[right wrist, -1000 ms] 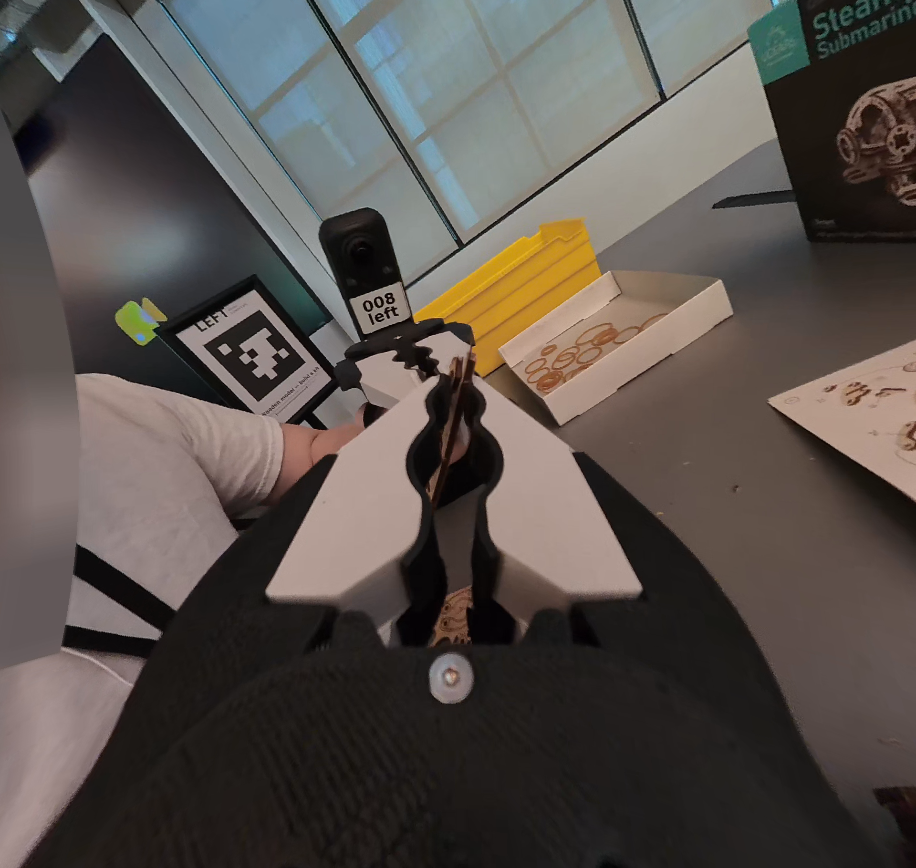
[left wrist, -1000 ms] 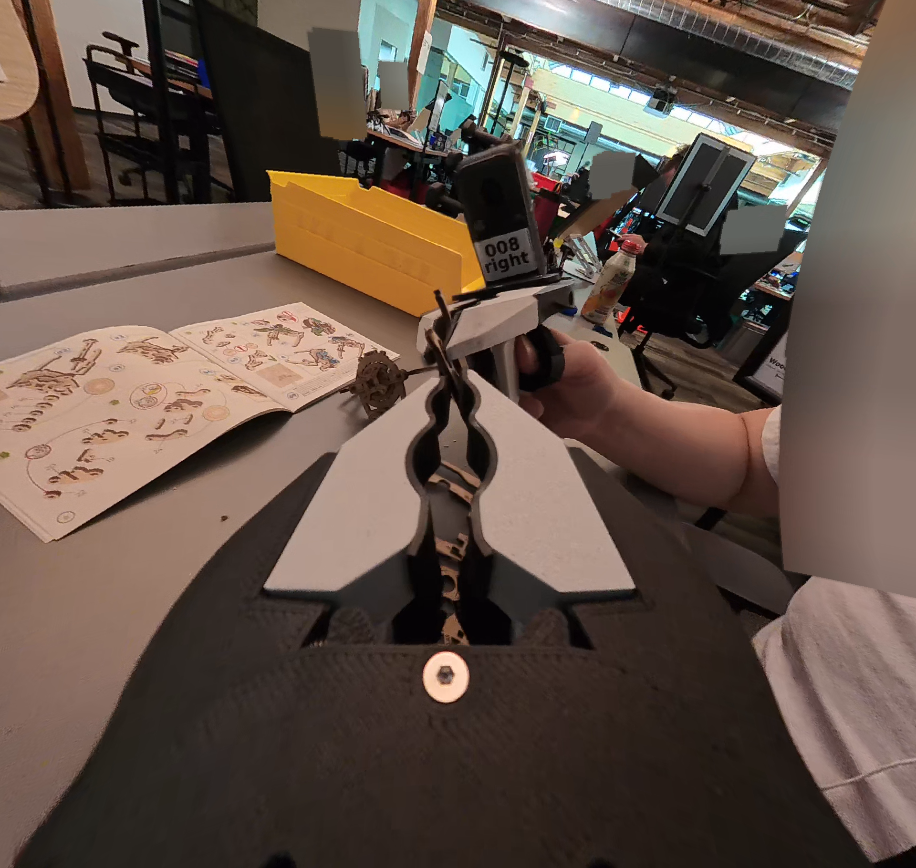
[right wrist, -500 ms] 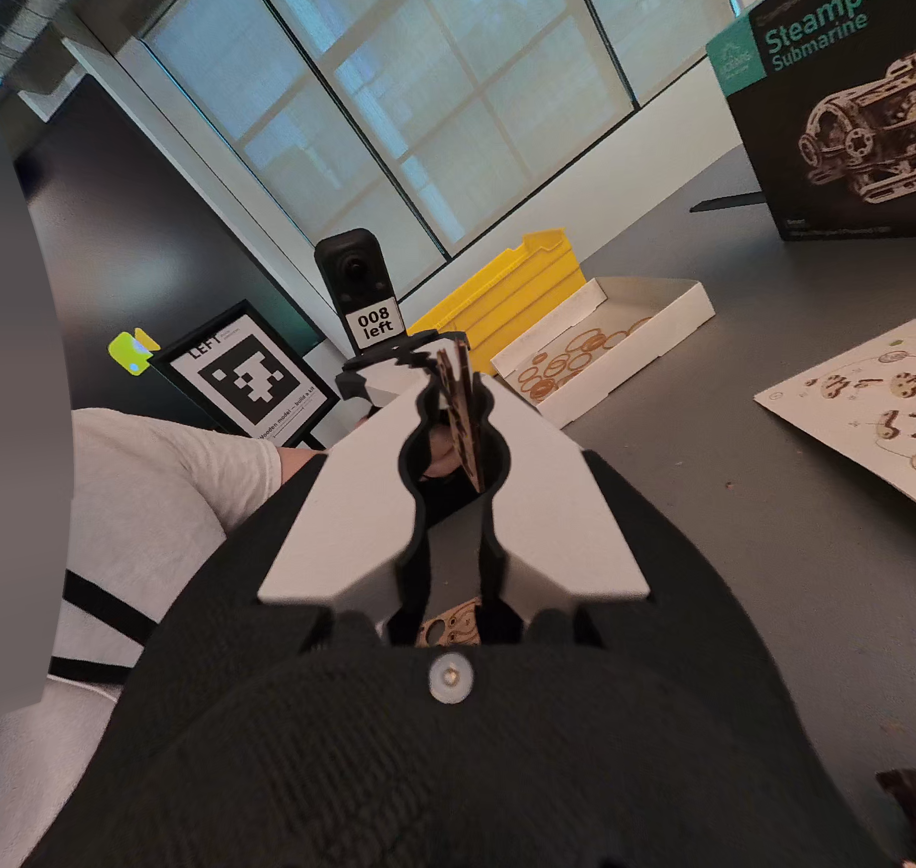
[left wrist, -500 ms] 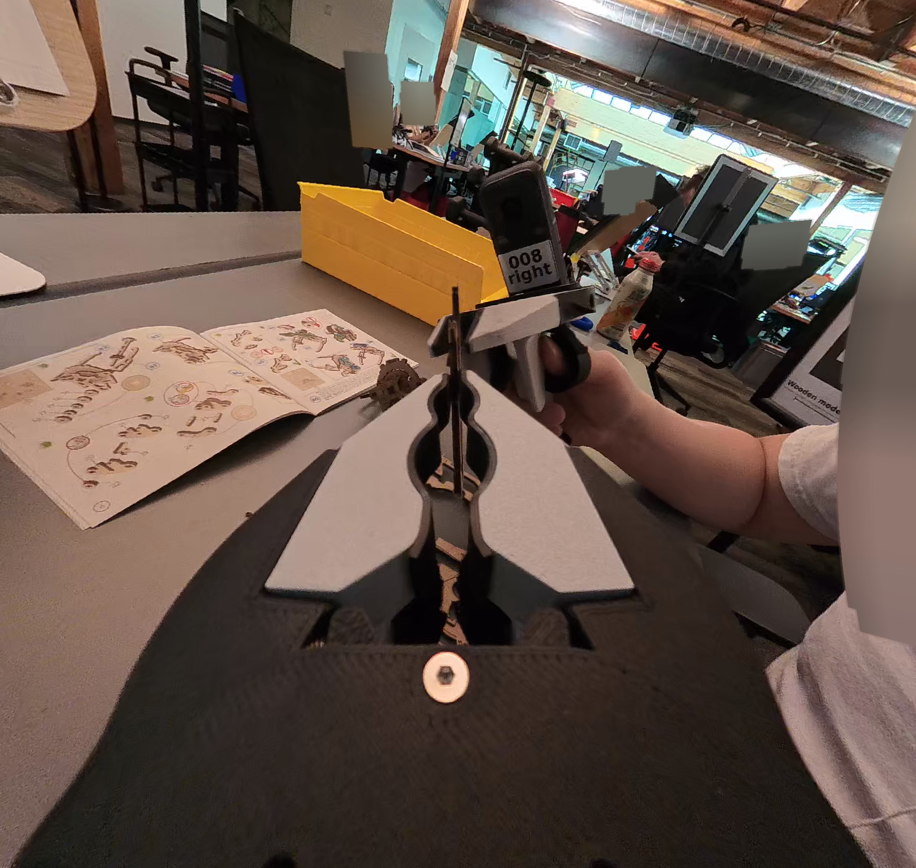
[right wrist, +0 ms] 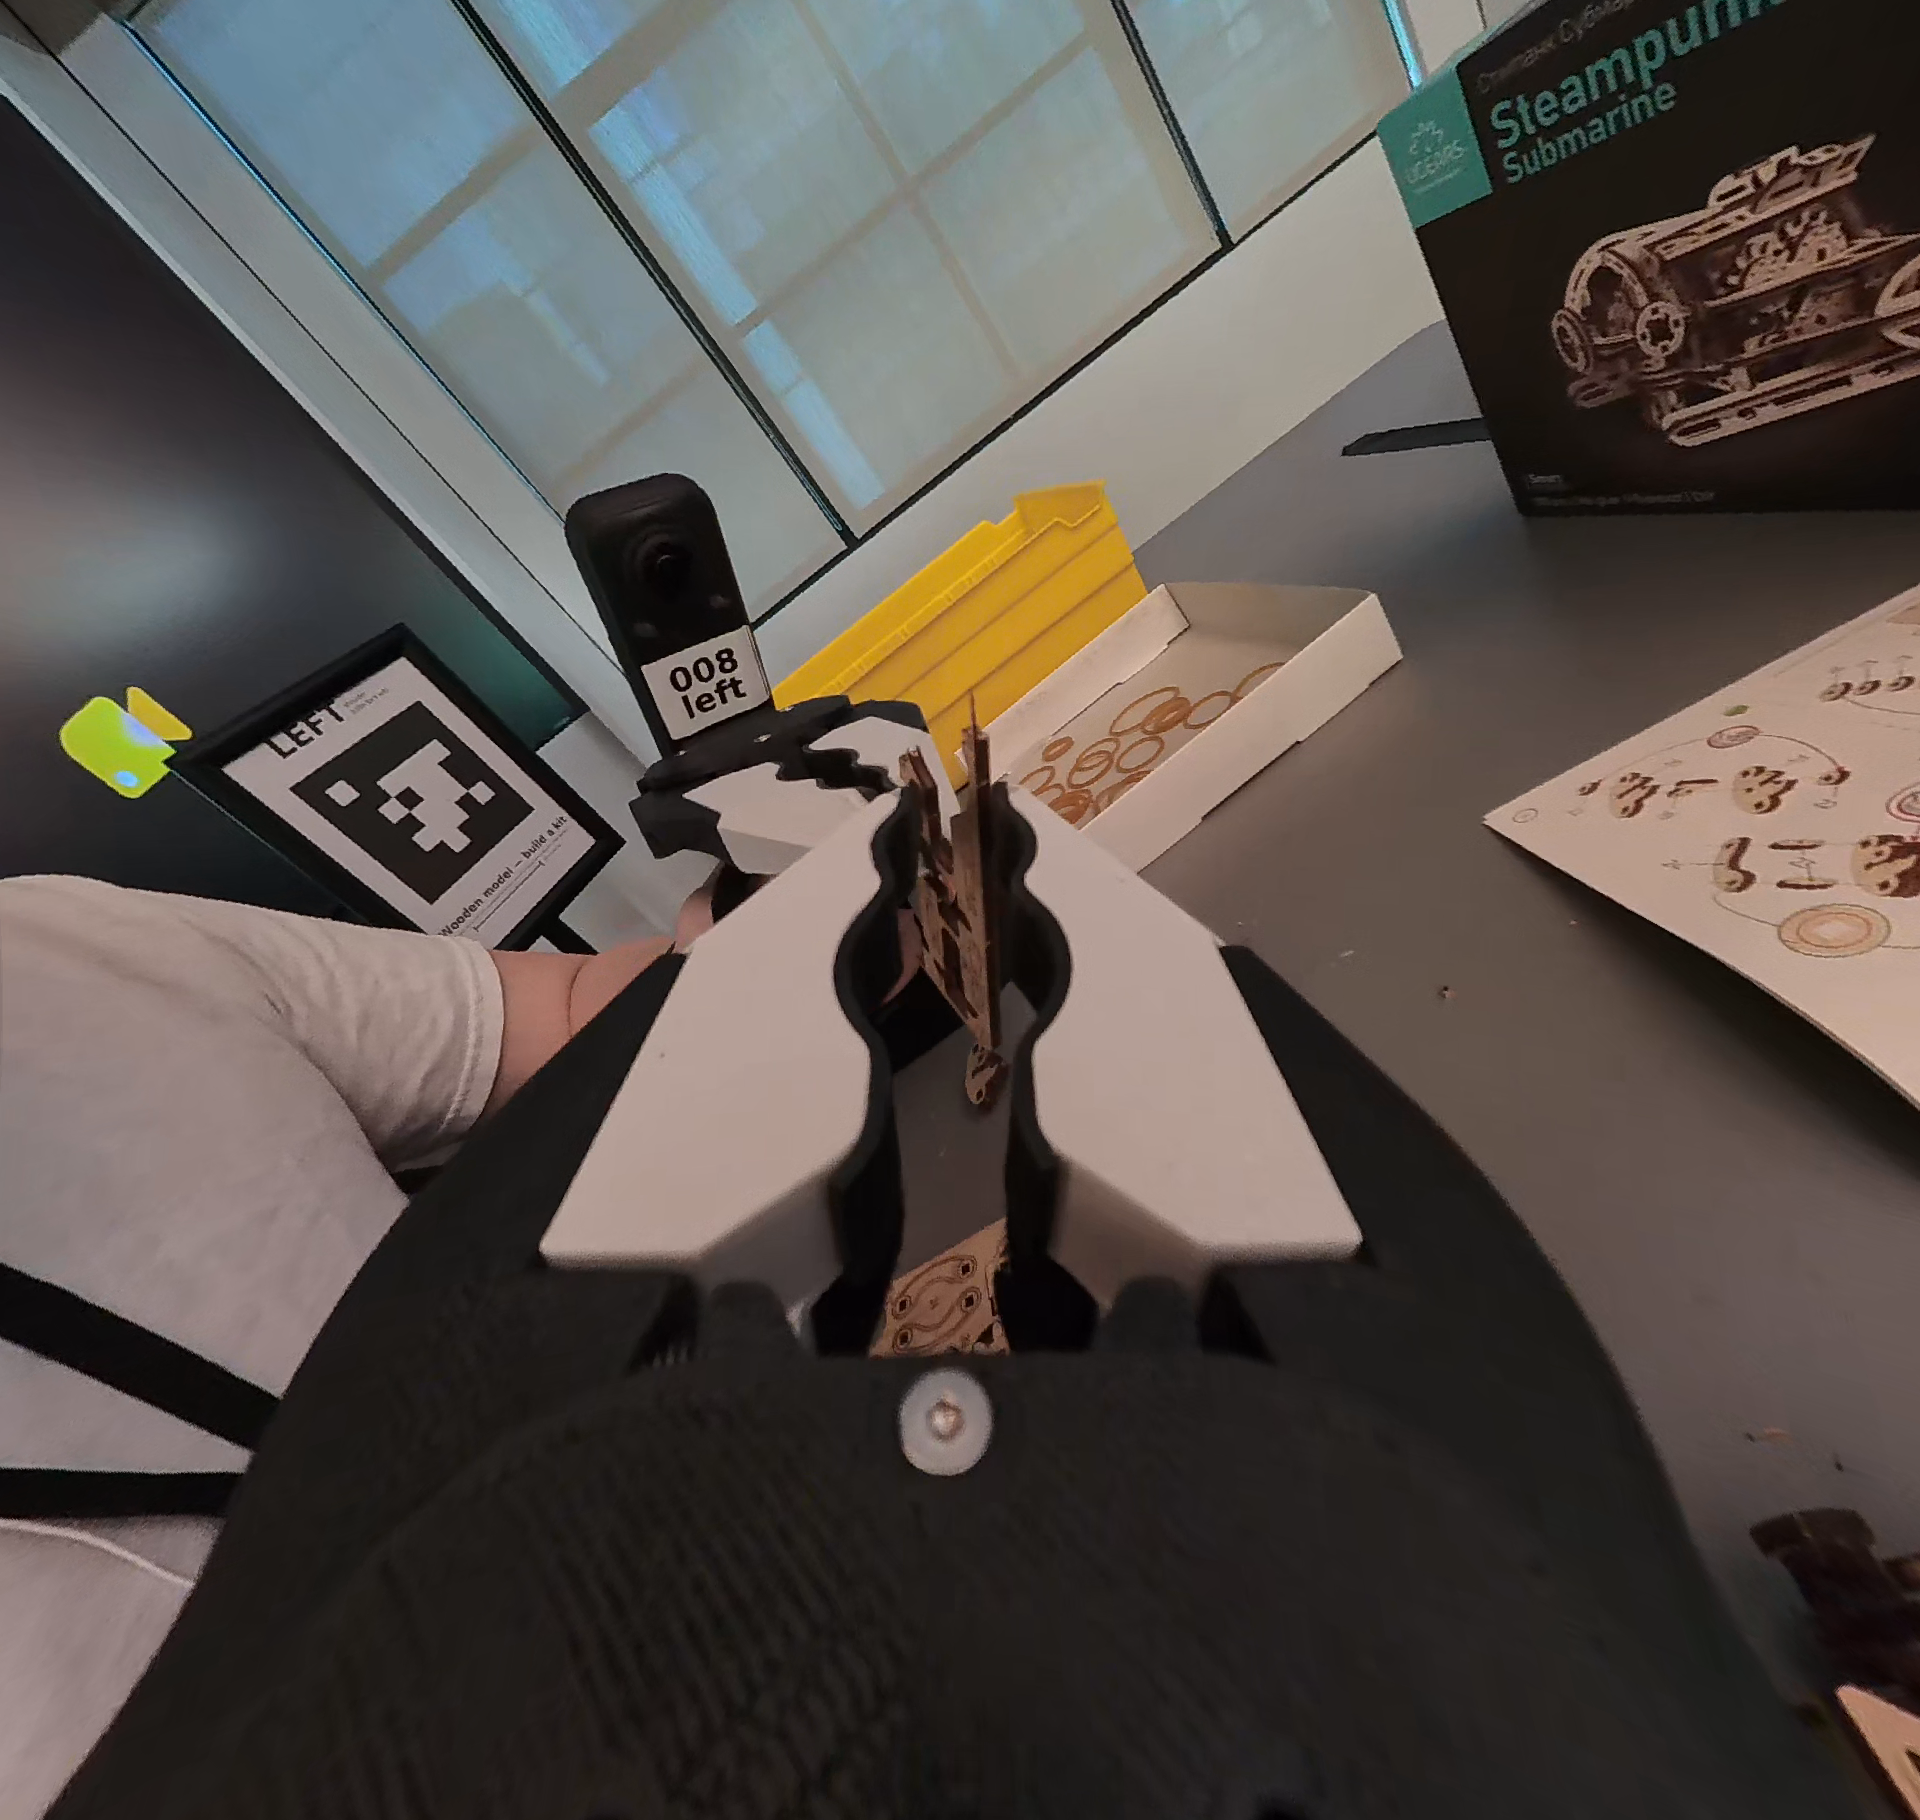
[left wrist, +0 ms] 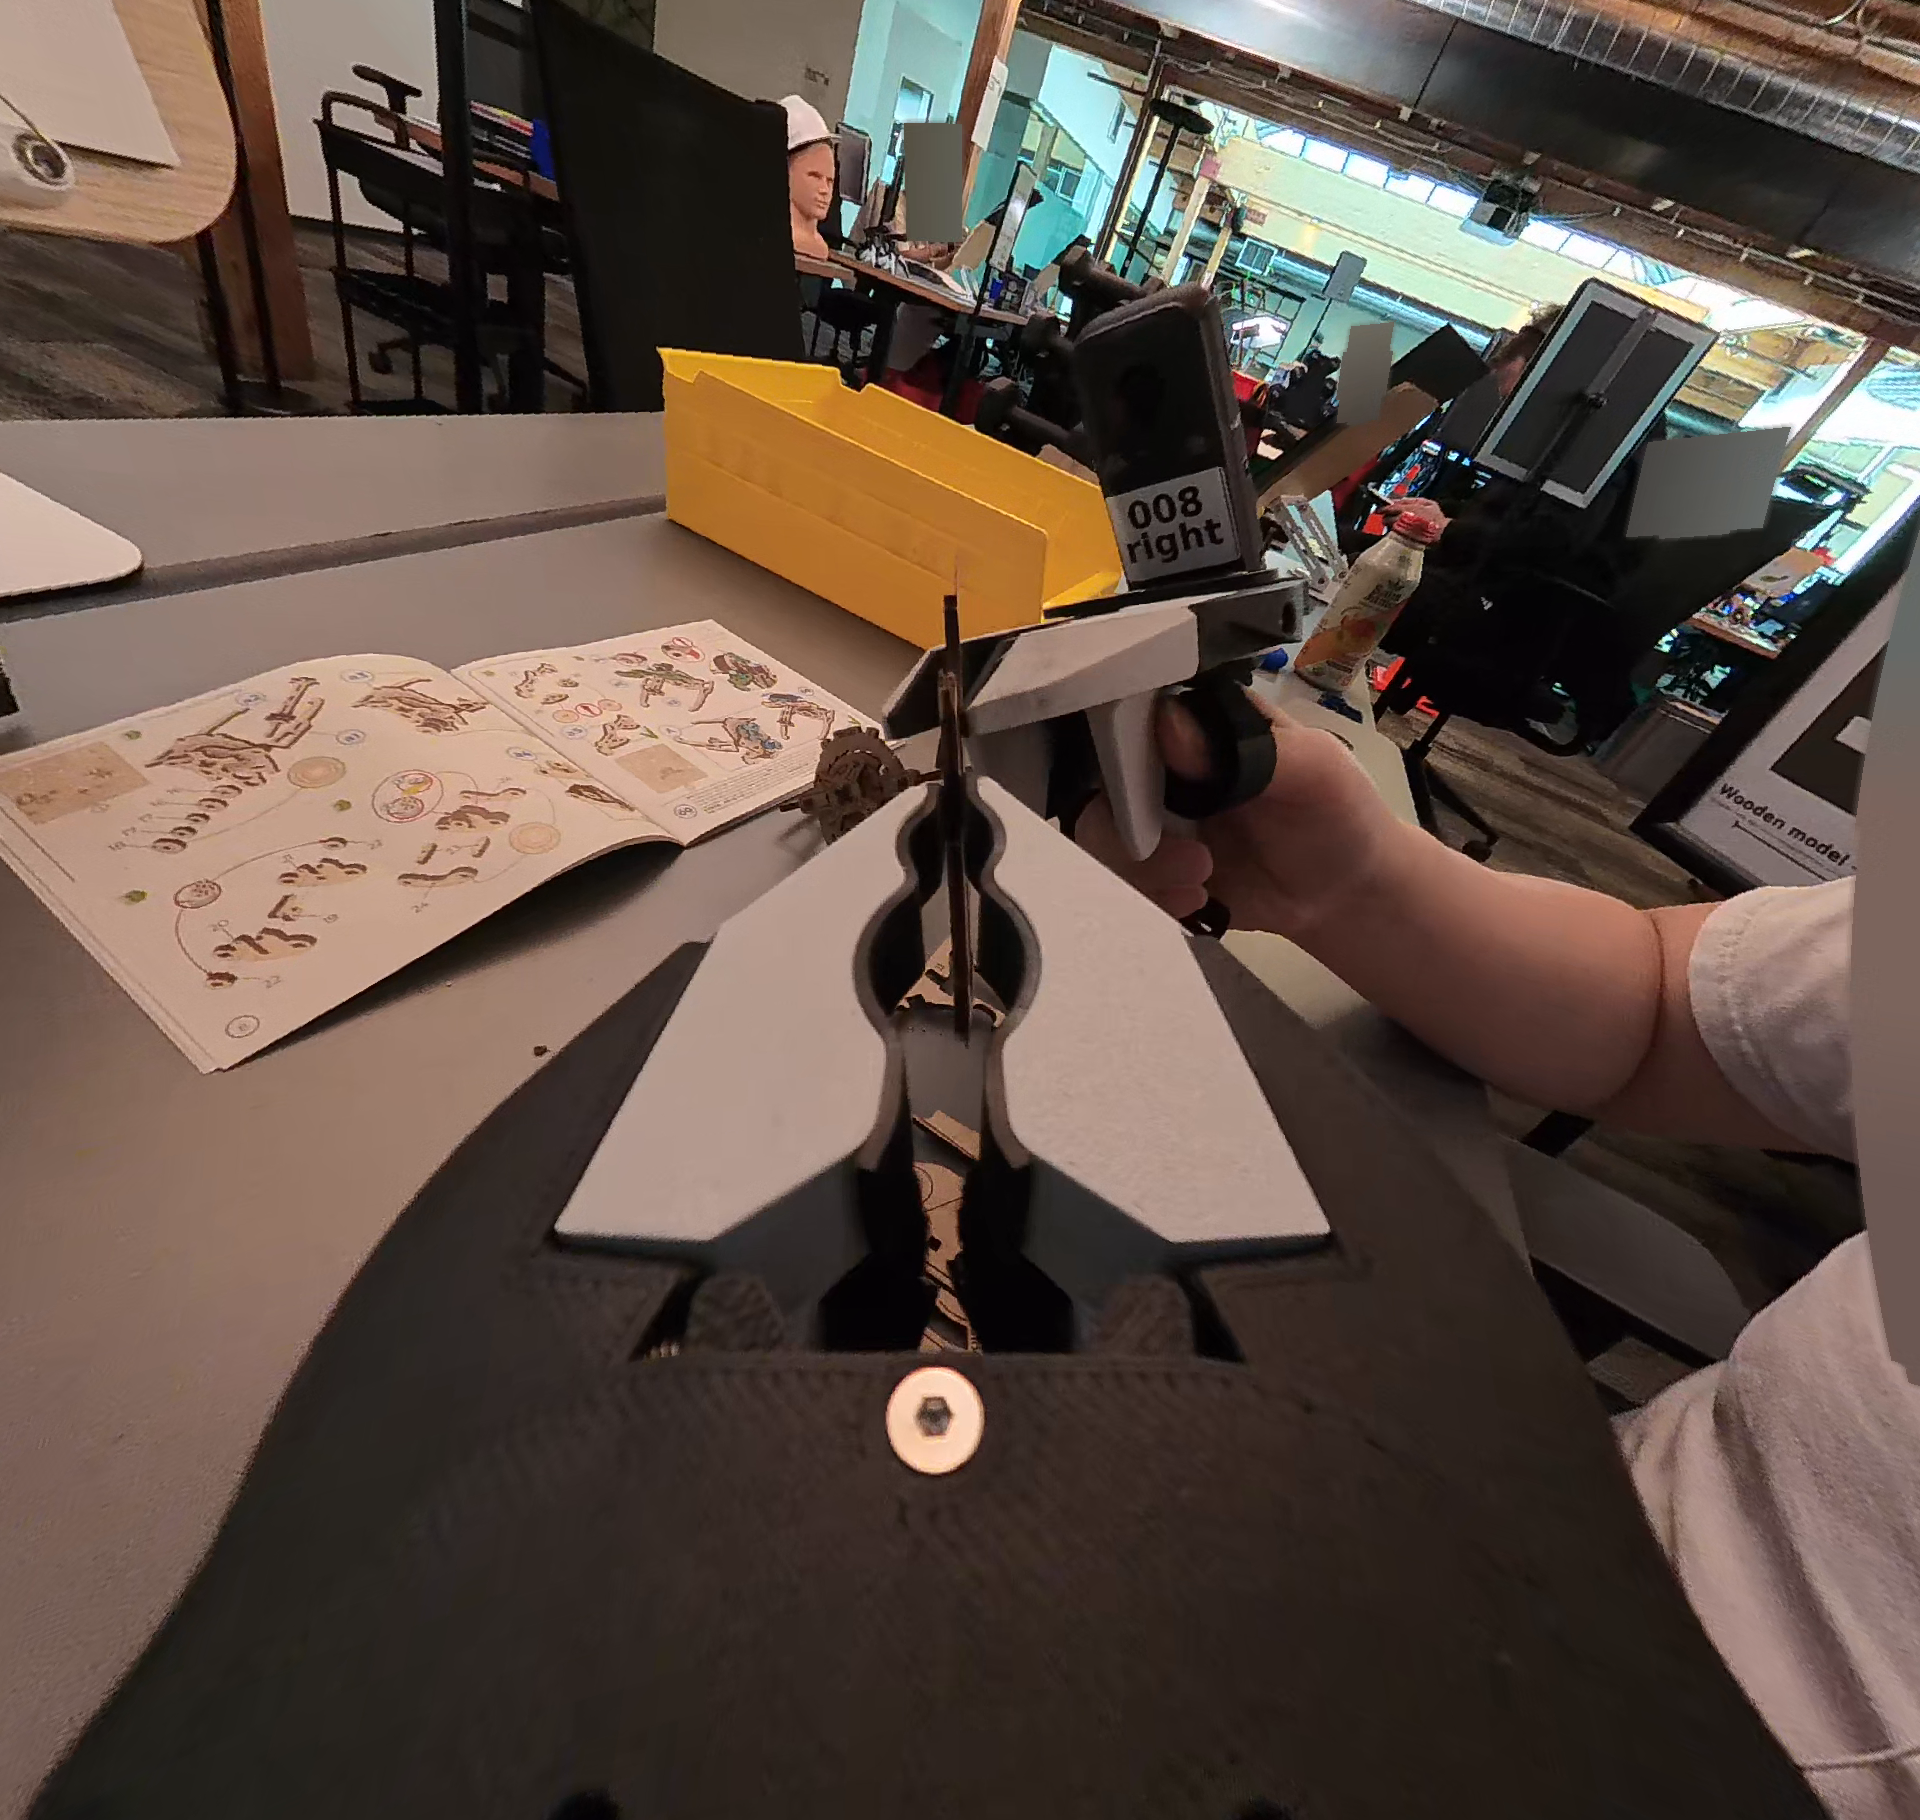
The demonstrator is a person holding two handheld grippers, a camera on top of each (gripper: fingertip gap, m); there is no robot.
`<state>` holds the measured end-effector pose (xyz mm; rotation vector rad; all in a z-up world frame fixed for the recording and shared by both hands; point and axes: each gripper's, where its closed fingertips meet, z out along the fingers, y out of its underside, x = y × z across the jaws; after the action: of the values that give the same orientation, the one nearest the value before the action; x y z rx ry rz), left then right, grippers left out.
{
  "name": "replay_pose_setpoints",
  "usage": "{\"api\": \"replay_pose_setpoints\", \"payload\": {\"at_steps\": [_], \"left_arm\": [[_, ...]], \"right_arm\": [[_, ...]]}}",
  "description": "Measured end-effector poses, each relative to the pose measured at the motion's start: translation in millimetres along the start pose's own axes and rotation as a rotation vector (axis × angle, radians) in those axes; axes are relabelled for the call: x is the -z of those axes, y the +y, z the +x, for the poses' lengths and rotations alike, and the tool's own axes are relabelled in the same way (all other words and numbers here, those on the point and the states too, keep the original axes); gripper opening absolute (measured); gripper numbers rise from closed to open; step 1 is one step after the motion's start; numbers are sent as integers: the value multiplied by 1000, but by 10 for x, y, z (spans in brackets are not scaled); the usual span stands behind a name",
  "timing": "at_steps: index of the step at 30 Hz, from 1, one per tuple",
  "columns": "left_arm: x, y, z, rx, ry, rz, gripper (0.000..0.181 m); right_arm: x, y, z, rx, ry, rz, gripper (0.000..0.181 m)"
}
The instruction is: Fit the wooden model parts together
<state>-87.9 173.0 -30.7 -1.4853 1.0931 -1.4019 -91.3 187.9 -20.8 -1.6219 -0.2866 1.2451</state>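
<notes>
In the left wrist view my left gripper (left wrist: pixel 951 796) is shut on a thin flat wooden part (left wrist: pixel 954 866), seen edge-on and upright between the fingers. My right gripper (left wrist: pixel 916 708), held by a hand, meets that part from the right at the tips. In the right wrist view my right gripper (right wrist: pixel 951 806) is shut on flat laser-cut wooden parts (right wrist: pixel 961 903) that stick up between the fingers. The left gripper (right wrist: pixel 878 771) touches them from beyond. A small wooden gear assembly (left wrist: pixel 847 783) lies on the table by the booklet.
An open instruction booklet (left wrist: pixel 364 814) (right wrist: pixel 1766 835) lies on the grey table. A yellow bin (left wrist: pixel 862 503) (right wrist: pixel 987 617) stands behind, with a white tray of wooden rings (right wrist: pixel 1278 669) and a black kit box (right wrist: pixel 1704 243). A bottle (left wrist: pixel 1361 596) stands at the table's far edge. The tips of both grippers are at nearly the same place. Left tips and right tips are each some 15 cm from the small wooden gear assembly (left wrist: pixel 847 783).
Both grippers stay shut and tip to tip. The wooden part in my left gripper has turned to stand straight and edge-on. More of the flat parts shows in the right gripper.
</notes>
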Motion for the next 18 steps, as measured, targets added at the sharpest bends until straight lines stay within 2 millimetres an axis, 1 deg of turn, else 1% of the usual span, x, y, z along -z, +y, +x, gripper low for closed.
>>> {"api": "replay_pose_setpoints", "payload": {"at_steps": [10,14,18], "left_arm": [[-2,5,2,25,9,-3,0],[-4,3,17,1,3,-4,0],[-1,-4,22,46,23,3,0]], "right_arm": [[-19,24,-8,-11,-15,-6,13],[-27,16,-31,3,-18,6,12],[-9,5,-27,3,-23,4,11]]}}
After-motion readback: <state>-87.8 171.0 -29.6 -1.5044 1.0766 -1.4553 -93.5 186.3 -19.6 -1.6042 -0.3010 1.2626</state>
